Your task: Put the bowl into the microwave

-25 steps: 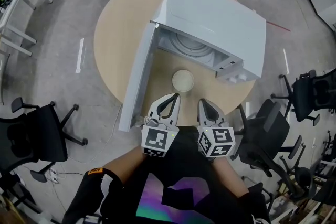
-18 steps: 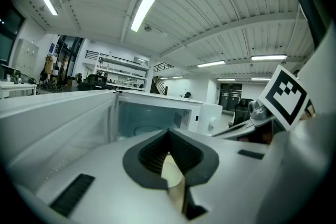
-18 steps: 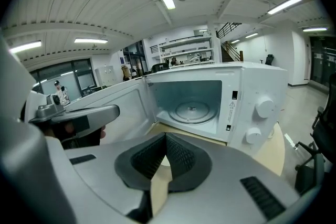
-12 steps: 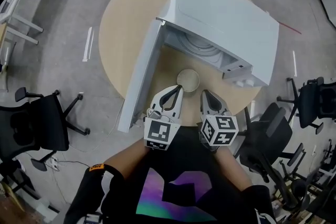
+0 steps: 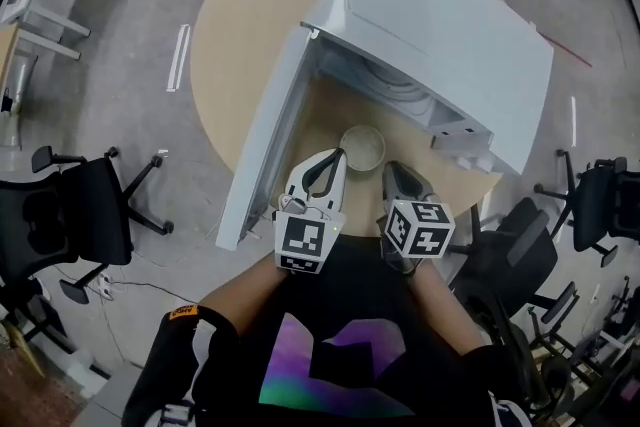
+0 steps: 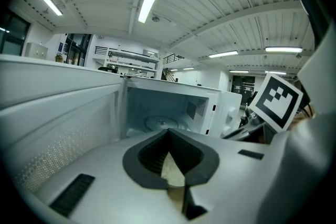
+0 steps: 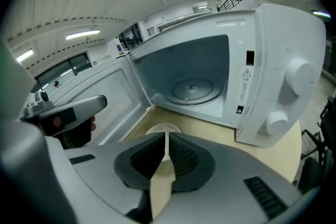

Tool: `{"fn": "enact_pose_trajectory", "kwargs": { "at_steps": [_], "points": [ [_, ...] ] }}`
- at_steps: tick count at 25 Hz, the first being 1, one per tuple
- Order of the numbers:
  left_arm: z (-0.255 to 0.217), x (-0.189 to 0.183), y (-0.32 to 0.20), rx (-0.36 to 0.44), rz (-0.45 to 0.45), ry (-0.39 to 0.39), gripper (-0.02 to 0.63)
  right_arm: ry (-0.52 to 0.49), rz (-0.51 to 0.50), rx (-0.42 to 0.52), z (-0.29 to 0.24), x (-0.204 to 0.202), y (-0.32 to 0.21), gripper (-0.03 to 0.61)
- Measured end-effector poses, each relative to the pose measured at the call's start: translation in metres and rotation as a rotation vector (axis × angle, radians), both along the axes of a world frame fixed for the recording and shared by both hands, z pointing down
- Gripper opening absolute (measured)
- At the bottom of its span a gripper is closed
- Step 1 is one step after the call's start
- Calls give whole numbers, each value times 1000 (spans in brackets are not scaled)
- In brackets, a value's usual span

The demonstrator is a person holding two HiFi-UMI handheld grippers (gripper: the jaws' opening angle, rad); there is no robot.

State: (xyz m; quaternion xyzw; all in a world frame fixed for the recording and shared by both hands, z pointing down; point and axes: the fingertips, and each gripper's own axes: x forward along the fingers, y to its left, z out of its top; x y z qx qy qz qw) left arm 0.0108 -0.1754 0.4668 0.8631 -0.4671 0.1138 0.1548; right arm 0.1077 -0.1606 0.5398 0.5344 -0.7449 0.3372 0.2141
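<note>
Microwave: one, door open.
Bowl: one, on table, outside microwave, 12 o'clock from grippers.
Left gripper: jaws pressed together, empty, just beside bowl.
Right gripper: jaws pressed together, empty.

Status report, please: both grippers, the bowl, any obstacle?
Left gripper shut, empty; right gripper shut, empty. Bowl on table before open microwave, not held. Door wide open, nothing blocking.

No legible text is found. A small white warning label bearing a triangle symbol is fixed on the front frame of the white microwave oven; its print cannot be read.
</note>
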Motion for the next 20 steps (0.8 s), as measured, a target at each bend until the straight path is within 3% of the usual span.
{"fn": "enact_pose_trajectory", "kwargs": {
  "at_steps": [16,20],
  "points": [
    [37,5,-15,-78,-32,-72,44,-70,29,-121,42,14,-22,20],
    [41,3,-19,-89,-38,-82,44,-96,23,-154,50,11,-26,61]
  ]
}}
